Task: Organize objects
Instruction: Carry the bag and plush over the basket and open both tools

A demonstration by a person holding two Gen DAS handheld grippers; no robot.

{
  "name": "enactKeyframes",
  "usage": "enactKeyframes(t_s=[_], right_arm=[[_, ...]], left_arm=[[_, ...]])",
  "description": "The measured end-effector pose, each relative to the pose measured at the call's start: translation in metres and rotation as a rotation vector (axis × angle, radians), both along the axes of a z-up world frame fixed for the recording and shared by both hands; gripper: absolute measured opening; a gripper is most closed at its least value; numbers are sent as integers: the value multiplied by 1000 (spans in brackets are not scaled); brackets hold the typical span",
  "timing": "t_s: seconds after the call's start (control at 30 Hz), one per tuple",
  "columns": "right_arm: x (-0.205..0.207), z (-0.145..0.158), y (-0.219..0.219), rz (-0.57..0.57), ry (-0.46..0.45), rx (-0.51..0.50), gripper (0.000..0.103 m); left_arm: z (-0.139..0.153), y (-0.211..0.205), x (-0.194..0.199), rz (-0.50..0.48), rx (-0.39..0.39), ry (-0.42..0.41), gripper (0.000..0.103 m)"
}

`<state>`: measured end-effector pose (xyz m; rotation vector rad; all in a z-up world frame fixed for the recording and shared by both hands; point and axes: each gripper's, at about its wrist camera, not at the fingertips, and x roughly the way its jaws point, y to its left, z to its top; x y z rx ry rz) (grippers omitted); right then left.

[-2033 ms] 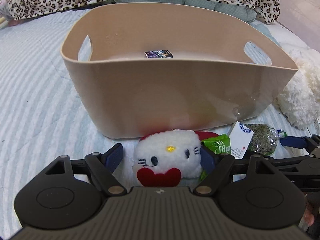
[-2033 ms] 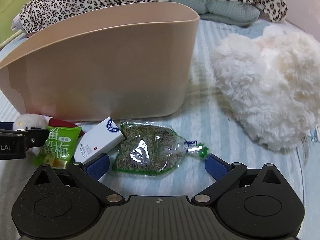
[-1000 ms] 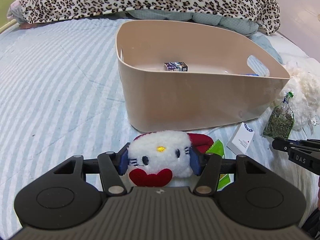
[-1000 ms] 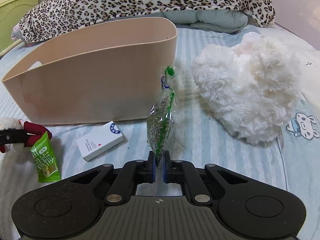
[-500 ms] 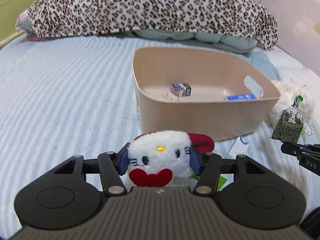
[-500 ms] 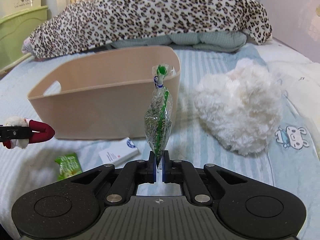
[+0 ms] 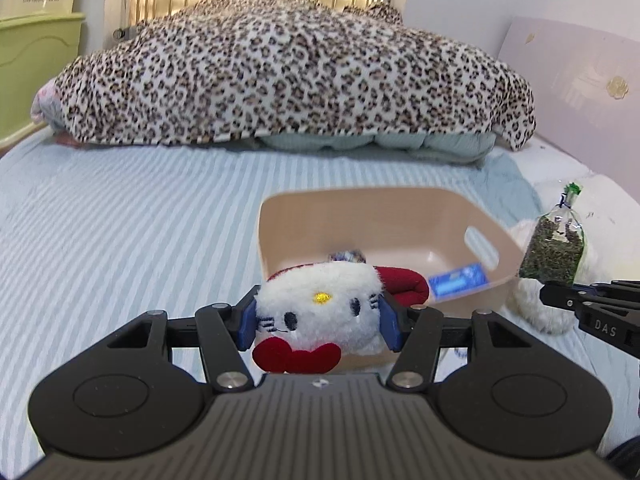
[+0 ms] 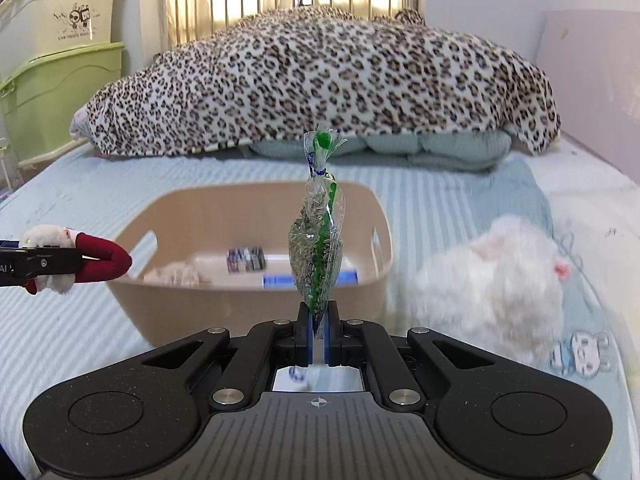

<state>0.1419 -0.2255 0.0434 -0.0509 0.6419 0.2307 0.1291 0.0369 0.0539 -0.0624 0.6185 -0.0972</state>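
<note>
In the left wrist view, the left gripper [image 7: 318, 322] is clamped on a white cat plush toy [image 7: 316, 318] with a red bow, its blue pads pressed into the toy's sides, held in the air just short of the near wall of the beige basket [image 7: 276, 240]. Inside the basket lie a blue packet [image 7: 460, 280] and a small dark box, half hidden behind the toy. To the basket's right the other gripper's arm shows the letters "DAS". The soft plush could catch on the near rim if it is let go before it is over the opening. In the right wrist view, the right gripper [image 8: 318, 340] is pinched together on the bottom corner of a clear bag of dried green herbs [image 8: 318, 256], which stands upright above the fingers, in front of the basket. Held only by that thin edge, the bag may flop or slip out if swung quickly. A white fluffy plush [image 8: 492, 292] lies right of the basket; far left of it, a storage bin [image 8: 60, 8] carries small writing, too small to read with certainty.
</note>
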Motion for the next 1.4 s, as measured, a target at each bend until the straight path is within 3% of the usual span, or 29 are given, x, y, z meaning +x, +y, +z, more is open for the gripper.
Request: enactKeyframes(t_s=[0.27,0.53,0.73,0.8,0.87,0.93,1.17,1.4], right_arm=[[39,10,14,21,-17,-32,4],[77,-11,36,58,31,-66,4],[92,-32,46,65,77,-96,4],[94,-35,47,76,98,-103,13],[93,-35,44,72,102,-95,34],[90,-31,41,66,102,-82,49],[66,-10,32,53,56,-70,65],[32,0,22,52,38,-70,78]], left_arm=[[3,-23,51,-9,24,-13,59],[-39,-43,100,0,71,92,59],[-68,-44,113,-5,69,171,61],[-71,-46,110,-13,94,177,64],[-68,-45,106,-5,108,176,67],[-63,-44,102,-15,106,168,73],[-37,-43,76,7,120,125,90],[-24,-35,42,-7,99,114,90]])
